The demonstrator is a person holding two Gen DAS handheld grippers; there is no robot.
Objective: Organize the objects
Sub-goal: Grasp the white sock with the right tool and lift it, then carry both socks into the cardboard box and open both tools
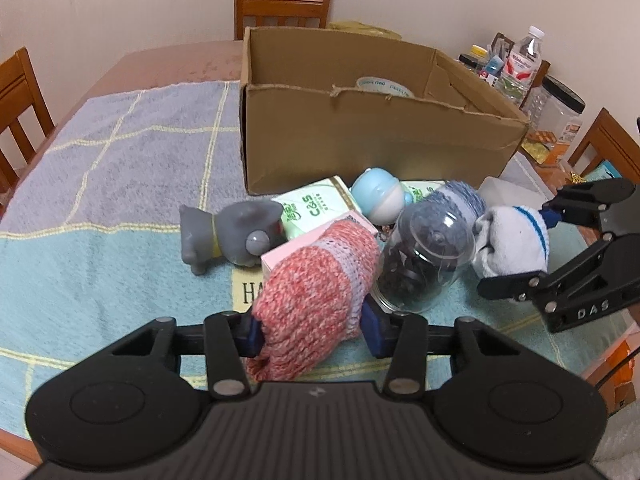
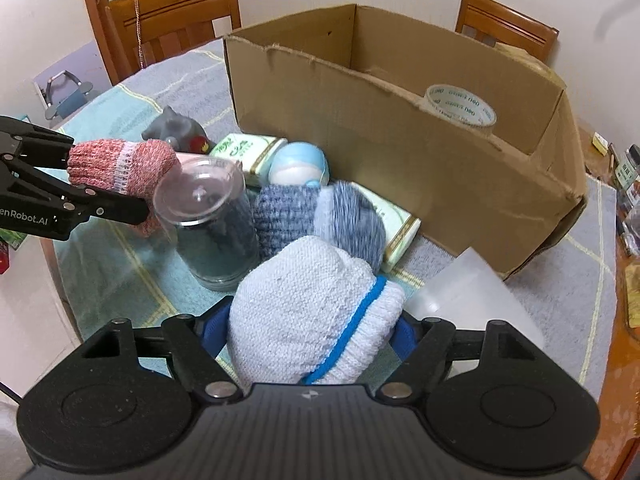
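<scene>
The red knit sock [image 1: 316, 280] sits clamped in the left gripper [image 1: 314, 330], and the white sock with the blue band [image 2: 308, 312] is pinched in the right gripper [image 2: 310, 334]; both are in front of the cardboard box [image 1: 360, 136], above the clutter by its near wall. To do this well, I judge each roll should clear the upturned glass jar [image 1: 424, 256] in front of the box, cross its torn near rim, and be let go low inside, away from the tape roll [image 2: 460, 108]
</scene>
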